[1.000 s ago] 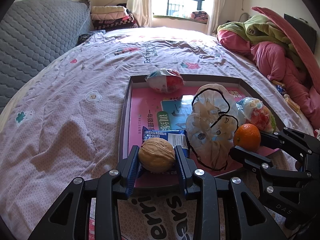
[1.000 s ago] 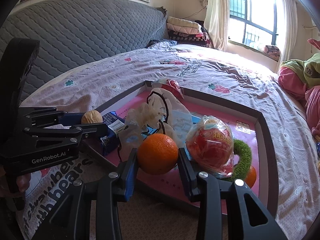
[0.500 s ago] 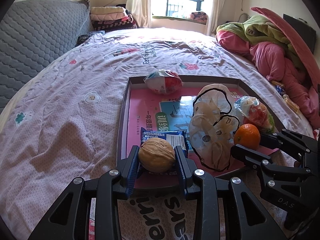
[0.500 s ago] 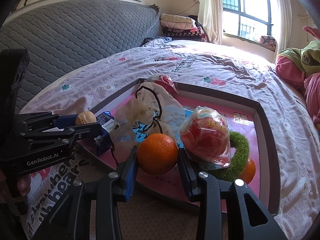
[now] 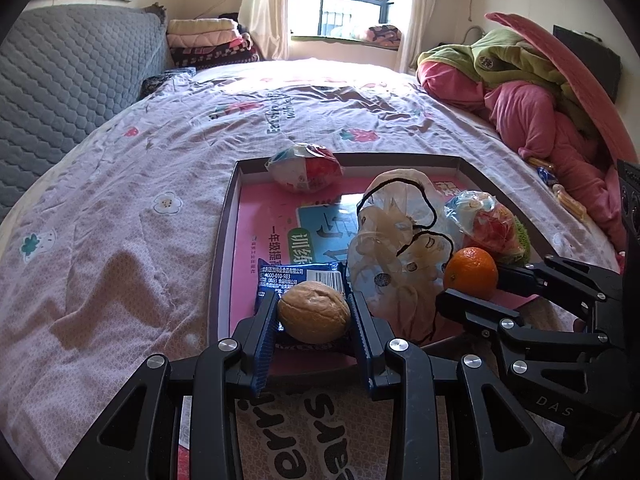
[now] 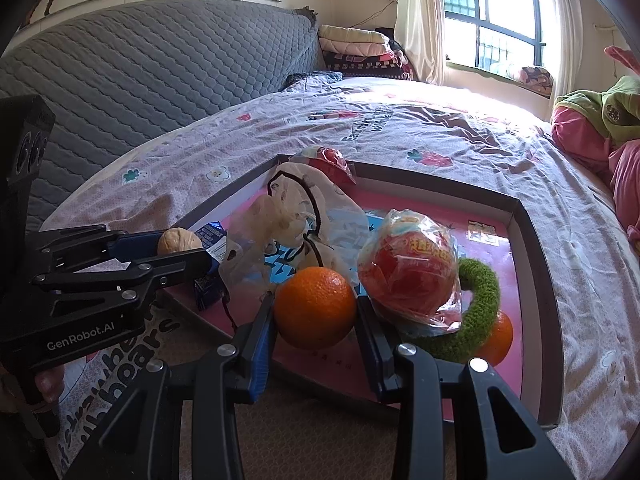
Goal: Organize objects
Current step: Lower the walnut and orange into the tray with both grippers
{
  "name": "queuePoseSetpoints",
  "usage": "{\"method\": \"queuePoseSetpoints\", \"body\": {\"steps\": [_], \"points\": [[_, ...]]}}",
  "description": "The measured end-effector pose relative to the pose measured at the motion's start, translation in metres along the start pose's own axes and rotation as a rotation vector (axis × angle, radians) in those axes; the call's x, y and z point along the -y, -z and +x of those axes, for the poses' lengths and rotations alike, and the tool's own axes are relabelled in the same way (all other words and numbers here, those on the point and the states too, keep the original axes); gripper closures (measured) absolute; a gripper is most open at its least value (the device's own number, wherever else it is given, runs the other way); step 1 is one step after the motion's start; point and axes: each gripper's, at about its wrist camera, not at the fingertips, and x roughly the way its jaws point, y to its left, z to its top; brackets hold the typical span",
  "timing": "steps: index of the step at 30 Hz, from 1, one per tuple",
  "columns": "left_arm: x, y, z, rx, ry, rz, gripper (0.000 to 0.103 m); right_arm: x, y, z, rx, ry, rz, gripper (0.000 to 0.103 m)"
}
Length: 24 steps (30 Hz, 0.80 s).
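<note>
My left gripper [image 5: 314,316] is shut on a walnut [image 5: 313,317] and holds it over the near left corner of a pink tray [image 5: 225,240] on the bed. My right gripper [image 6: 316,312] is shut on an orange [image 6: 315,307] over the tray's near edge. In the tray lie a blue snack packet [image 5: 300,274], a clear drawstring bag [image 5: 396,240], a red wrapped snack [image 6: 408,268], a green fuzzy ring [image 6: 480,304], a second orange [image 6: 498,338] and a wrapped ball [image 5: 306,168] at the far edge. The walnut also shows in the right wrist view [image 6: 178,240].
The tray rests on a pink flowered bedsheet [image 5: 120,200]. A grey quilted headboard [image 6: 140,80] stands at the left. A heap of pink and green bedding [image 5: 540,100] lies at the right. A printed cloth [image 5: 320,440] lies below the grippers.
Both grippers have drifted slightly toward the tray with their loads still held. The objects in the tray have not moved.
</note>
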Motion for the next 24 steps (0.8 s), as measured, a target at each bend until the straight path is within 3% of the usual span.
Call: {"method": "queuePoseSetpoints", "body": {"steps": [24], "points": [[0.019, 0.002, 0.005, 0.013, 0.047, 0.049, 0.068, 0.0, -0.001, -0.001, -0.008, 0.008, -0.009, 0.064]]}}
